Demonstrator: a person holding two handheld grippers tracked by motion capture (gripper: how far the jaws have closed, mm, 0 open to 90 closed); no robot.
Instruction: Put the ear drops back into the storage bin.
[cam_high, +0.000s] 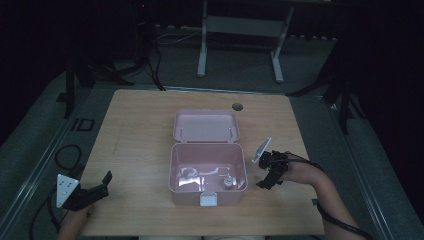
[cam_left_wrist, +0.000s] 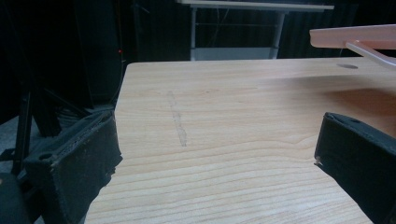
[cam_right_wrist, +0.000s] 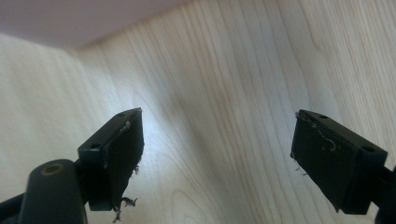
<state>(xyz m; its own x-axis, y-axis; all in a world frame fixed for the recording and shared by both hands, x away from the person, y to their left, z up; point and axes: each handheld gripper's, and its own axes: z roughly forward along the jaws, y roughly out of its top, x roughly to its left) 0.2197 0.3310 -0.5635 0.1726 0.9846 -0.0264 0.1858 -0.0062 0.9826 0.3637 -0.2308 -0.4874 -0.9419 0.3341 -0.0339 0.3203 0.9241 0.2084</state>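
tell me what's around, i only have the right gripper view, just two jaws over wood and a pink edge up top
Observer: That pink edge belongs to an open pink box in the middle of the table; your right gripper sits just off its right side.
Operator: anything inside it
Observer: Yes, a small bottle-like thing stands near the front right corner; it's too small to identify.
Operator: where's the lid
Observer: The lid is flipped open behind the box.
Operator: and my other hand
Observer: The left gripper is at the table's front left corner, jaws apart, holding nothing.
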